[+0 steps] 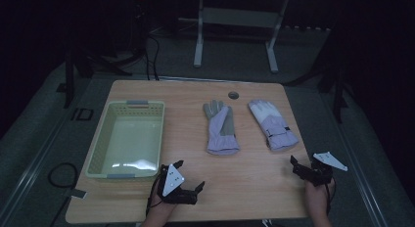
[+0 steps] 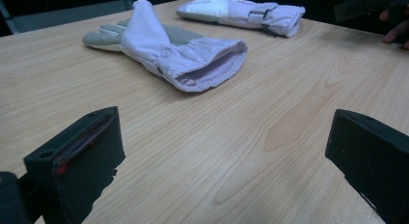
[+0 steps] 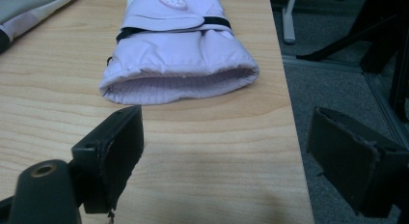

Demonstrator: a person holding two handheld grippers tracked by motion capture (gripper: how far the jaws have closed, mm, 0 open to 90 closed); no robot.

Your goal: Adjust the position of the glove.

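Observation:
Two lilac winter gloves lie on the wooden table (image 1: 244,183). The left glove (image 1: 221,128) lies grey palm up, and the right glove (image 1: 272,124) shows its white fingers and black strap. My left gripper (image 1: 190,174) rests near the front edge, open, its jaws wide apart and empty. Ahead of this gripper (image 2: 222,151), the left glove (image 2: 178,55) turns its open cuff toward it, with the right glove (image 2: 241,11) beyond. My right gripper (image 1: 303,164) is open and empty at the front right. Just beyond that gripper (image 3: 226,142) lies the cuff of the right glove (image 3: 178,55).
A pale green plastic basket (image 1: 100,144) stands empty at the table's left. A round cable hole (image 1: 233,95) sits at the back edge. The table's right edge (image 3: 284,89) runs close beside my right gripper, with grey floor beyond. A white metal stand (image 1: 235,21) is behind the table.

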